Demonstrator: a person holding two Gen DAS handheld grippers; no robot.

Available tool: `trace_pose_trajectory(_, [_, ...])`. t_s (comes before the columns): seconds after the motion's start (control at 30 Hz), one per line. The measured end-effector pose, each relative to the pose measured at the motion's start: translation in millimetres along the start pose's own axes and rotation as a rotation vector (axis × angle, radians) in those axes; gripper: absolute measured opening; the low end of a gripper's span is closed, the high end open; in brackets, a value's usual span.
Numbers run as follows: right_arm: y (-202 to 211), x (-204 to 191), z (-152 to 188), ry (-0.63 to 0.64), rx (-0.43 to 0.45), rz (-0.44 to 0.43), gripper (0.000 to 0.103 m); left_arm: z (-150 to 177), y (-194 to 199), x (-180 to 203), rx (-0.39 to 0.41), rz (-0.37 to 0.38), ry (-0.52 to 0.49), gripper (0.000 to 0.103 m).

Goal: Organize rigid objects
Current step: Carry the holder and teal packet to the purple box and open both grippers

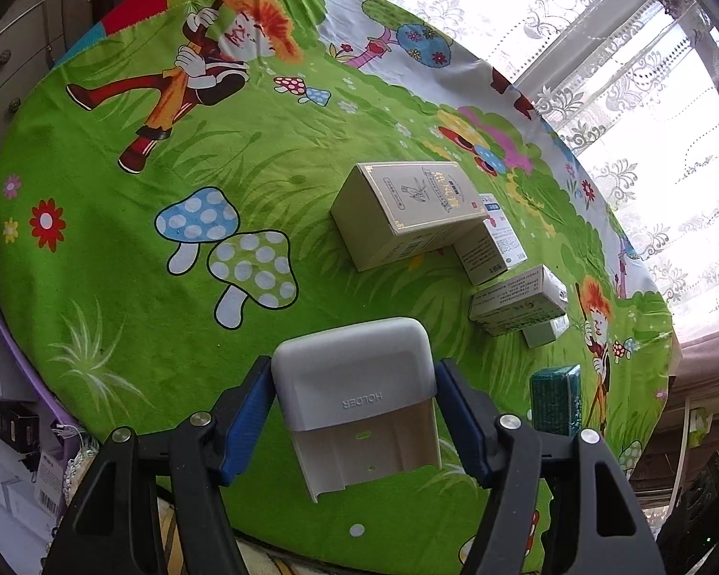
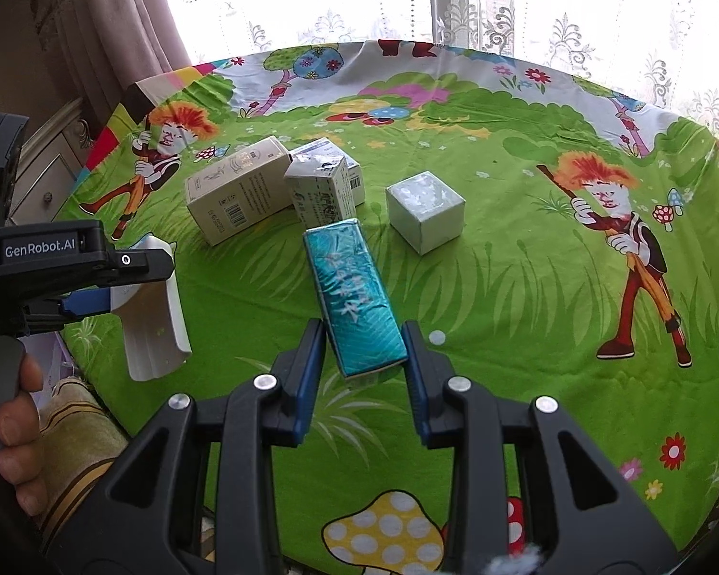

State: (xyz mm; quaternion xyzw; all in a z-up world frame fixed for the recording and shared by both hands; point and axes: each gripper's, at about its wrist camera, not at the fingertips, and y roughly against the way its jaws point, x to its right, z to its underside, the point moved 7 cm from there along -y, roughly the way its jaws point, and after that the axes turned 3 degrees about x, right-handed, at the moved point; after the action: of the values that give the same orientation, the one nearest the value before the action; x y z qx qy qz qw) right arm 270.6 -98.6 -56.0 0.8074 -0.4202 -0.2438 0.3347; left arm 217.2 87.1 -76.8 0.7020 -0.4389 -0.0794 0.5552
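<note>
Teal box (image 2: 354, 299), frame centre: clamped in my right gripper (image 2: 363, 350). Grey holder (image 1: 357, 395), lower centre: pinched in my left gripper (image 1: 354, 412). I judged both should lower level beside the cream boxes (image 2: 244, 189), upper left.

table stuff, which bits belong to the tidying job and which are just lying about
Job:
left gripper shut on grey holder
right gripper shut on teal box
large beige box
white cube box

Lying about:
cartoon tablecloth
lace curtain
</note>
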Motion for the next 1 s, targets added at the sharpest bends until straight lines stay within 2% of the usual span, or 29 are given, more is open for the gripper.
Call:
trace_pose_trajectory(0.3, [24, -54, 2, 0.069, 0.005, -0.066, 0.036, 2, 43, -37, 0.049, 0.038, 0.052, 0.068])
trace_pose_trajectory(0.5, [41, -105, 8, 0.150, 0.002, -0.128, 0.036, 1, 79, -79, 0.098, 0.042, 0.089, 0.068])
trace_pose_trajectory(0.8, [61, -173, 14, 0.265, -0.013, -0.201, 0.037, 11, 126, -183, 0.148, -0.011, 0.188, 0.068])
trace_pose_trajectory(1.0, [68, -228, 25, 0.347, -0.036, -0.265, 0.037, 21, 149, -253, 0.184, -0.094, 0.252, 0.068])
